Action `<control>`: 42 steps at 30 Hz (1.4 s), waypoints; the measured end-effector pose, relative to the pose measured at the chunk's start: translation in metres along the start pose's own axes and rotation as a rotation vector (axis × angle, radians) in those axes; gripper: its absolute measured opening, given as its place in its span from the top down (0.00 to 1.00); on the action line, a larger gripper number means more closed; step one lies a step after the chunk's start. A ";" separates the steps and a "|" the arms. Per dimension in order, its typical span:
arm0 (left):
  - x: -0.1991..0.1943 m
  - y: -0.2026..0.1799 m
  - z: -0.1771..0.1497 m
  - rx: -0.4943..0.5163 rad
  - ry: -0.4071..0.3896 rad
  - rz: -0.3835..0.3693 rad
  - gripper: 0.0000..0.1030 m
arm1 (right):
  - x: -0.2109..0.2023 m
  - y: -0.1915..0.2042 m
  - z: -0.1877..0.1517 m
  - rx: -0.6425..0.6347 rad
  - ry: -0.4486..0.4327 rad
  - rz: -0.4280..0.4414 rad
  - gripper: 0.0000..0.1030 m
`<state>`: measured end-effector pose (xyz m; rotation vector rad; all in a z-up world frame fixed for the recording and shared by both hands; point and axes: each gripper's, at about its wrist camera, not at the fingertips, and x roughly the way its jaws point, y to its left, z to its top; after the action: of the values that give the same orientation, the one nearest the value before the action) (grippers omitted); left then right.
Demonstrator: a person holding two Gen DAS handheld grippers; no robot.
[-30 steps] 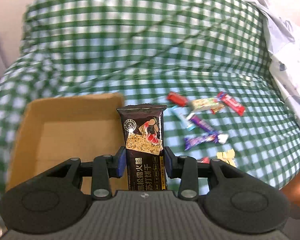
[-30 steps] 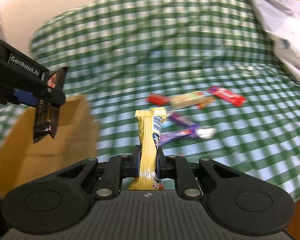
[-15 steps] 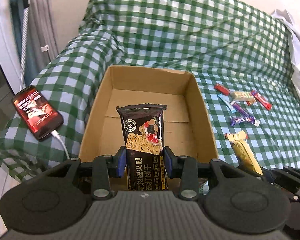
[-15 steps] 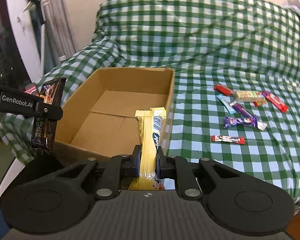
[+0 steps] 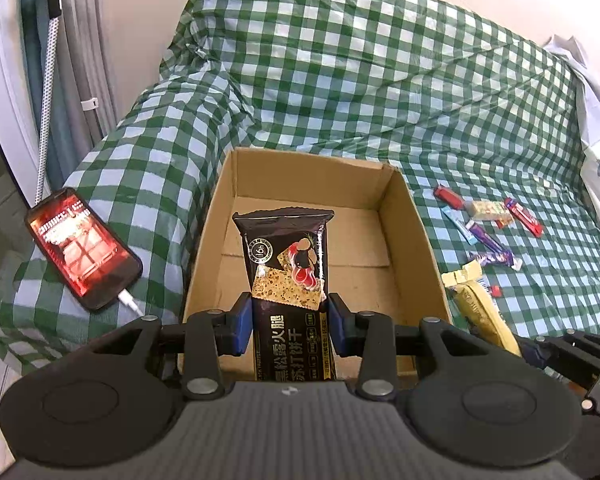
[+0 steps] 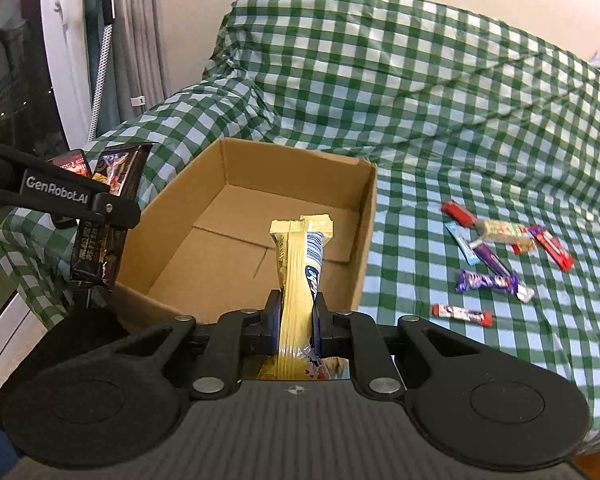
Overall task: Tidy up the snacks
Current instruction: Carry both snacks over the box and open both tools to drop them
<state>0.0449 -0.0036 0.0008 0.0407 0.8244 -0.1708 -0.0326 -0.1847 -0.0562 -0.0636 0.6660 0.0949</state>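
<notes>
Left gripper (image 5: 286, 322): its blue pads clamp the lower half of a black cracker pack (image 5: 288, 280), one pad on each long edge.
Right gripper (image 6: 296, 320): squeezed tight on a yellow snack bar (image 6: 300, 276), which is folded narrow between the pads.
Black cracker pack: it stands upright along the fingers, the crimped top end pointing away from the camera, over the near part of the cardboard box (image 5: 418, 236). From the right wrist camera it hangs at the near left corner of the box, long axis up and down.
Yellow snack bar: long axis runs along the fingers, top end forward, over the near wall of the box.
Box: open, brown, lying on the green checked cover (image 5: 340, 92); its floor is bare.
Loose snacks (image 6: 496, 248): several small bars lie scattered on the cover to the right of the box, well apart from it.
Phone (image 5: 82, 252): lies left of the box, screen lit, a white cable plugged in.
In the way: nothing lies between the held packs and the box opening.
</notes>
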 end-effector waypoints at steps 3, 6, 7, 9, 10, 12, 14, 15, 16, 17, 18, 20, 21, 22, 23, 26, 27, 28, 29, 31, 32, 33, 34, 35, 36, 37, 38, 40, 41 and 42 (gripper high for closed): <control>0.009 0.001 0.010 0.003 0.001 0.001 0.58 | 0.011 0.002 0.008 -0.005 -0.003 0.005 0.85; 0.022 0.001 0.020 0.013 0.010 0.000 0.58 | 0.025 0.002 0.015 -0.009 0.000 0.012 0.85; 0.026 0.001 0.023 0.013 0.015 -0.001 0.58 | 0.030 0.001 0.017 -0.007 0.003 0.013 0.85; 0.037 0.002 0.028 0.009 0.029 -0.003 0.58 | 0.040 -0.001 0.022 -0.003 0.011 0.021 0.85; 0.042 0.002 0.031 0.006 0.037 -0.005 0.58 | 0.045 -0.002 0.023 -0.001 0.014 0.024 0.85; 0.053 0.004 0.035 0.003 0.051 -0.002 0.58 | 0.055 -0.003 0.027 -0.001 0.020 0.028 0.85; 0.065 0.005 0.037 0.007 0.065 0.010 0.58 | 0.066 -0.005 0.030 0.003 0.028 0.033 0.85; 0.072 0.006 0.038 0.010 0.077 0.016 0.58 | 0.071 -0.006 0.031 0.005 0.031 0.035 0.85; 0.078 0.007 0.039 0.012 0.087 0.018 0.58 | 0.076 -0.006 0.032 0.008 0.035 0.036 0.85; 0.085 0.007 0.040 0.015 0.100 0.023 0.58 | 0.081 -0.007 0.032 0.011 0.039 0.037 0.85; 0.092 0.007 0.041 0.019 0.113 0.029 0.58 | 0.086 -0.009 0.033 0.015 0.045 0.038 0.85; 0.103 0.005 0.043 0.030 0.131 0.039 0.58 | 0.097 -0.011 0.032 0.023 0.059 0.041 0.85; 0.108 0.005 0.043 0.034 0.136 0.042 0.58 | 0.102 -0.012 0.033 0.025 0.065 0.042 0.85; 0.113 0.004 0.044 0.038 0.142 0.045 0.58 | 0.106 -0.013 0.032 0.029 0.071 0.043 0.85; 0.118 0.003 0.045 0.044 0.148 0.048 0.58 | 0.111 -0.014 0.032 0.036 0.078 0.047 0.85; 0.130 0.000 0.047 0.056 0.161 0.054 0.58 | 0.121 -0.017 0.032 0.049 0.089 0.053 0.85; 0.134 -0.001 0.048 0.062 0.163 0.056 0.58 | 0.124 -0.017 0.032 0.048 0.093 0.054 0.85; 0.137 -0.002 0.048 0.068 0.165 0.057 0.58 | 0.127 -0.018 0.033 0.049 0.096 0.056 0.85; 0.139 -0.004 0.049 0.072 0.167 0.060 0.58 | 0.130 -0.019 0.033 0.049 0.098 0.058 0.85; 0.144 -0.006 0.050 0.082 0.168 0.063 0.58 | 0.134 -0.020 0.033 0.047 0.100 0.056 0.85; 0.146 -0.007 0.050 0.085 0.170 0.065 0.58 | 0.137 -0.021 0.033 0.050 0.101 0.056 0.85; 0.148 -0.008 0.051 0.087 0.170 0.066 0.58 | 0.138 -0.022 0.033 0.053 0.103 0.055 0.85; 0.150 -0.009 0.051 0.090 0.172 0.066 0.58 | 0.140 -0.023 0.033 0.056 0.105 0.052 0.85; 0.151 -0.010 0.052 0.092 0.174 0.065 0.58 | 0.142 -0.024 0.033 0.060 0.106 0.049 0.85; 0.153 -0.010 0.052 0.092 0.176 0.064 0.54 | 0.144 -0.025 0.034 0.065 0.106 0.046 0.84; 0.154 -0.010 0.053 0.091 0.170 0.061 0.45 | 0.145 -0.027 0.034 0.072 0.105 0.042 0.82; 0.153 -0.010 0.053 0.091 0.161 0.058 0.17 | 0.147 -0.027 0.035 0.077 0.106 0.032 0.79; 0.148 -0.011 0.054 0.099 0.116 0.053 0.00 | 0.145 -0.030 0.038 0.087 0.104 0.002 0.32; 0.142 -0.013 0.054 0.112 0.086 0.054 0.00 | 0.142 -0.031 0.039 0.087 0.095 -0.013 0.22; 0.138 -0.014 0.053 0.130 0.065 0.054 0.00 | 0.136 -0.031 0.038 0.076 0.080 -0.017 0.16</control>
<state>0.1730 -0.0413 -0.0641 0.1910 0.8750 -0.1729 0.1009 -0.2026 -0.1096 -0.0004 0.7486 0.0505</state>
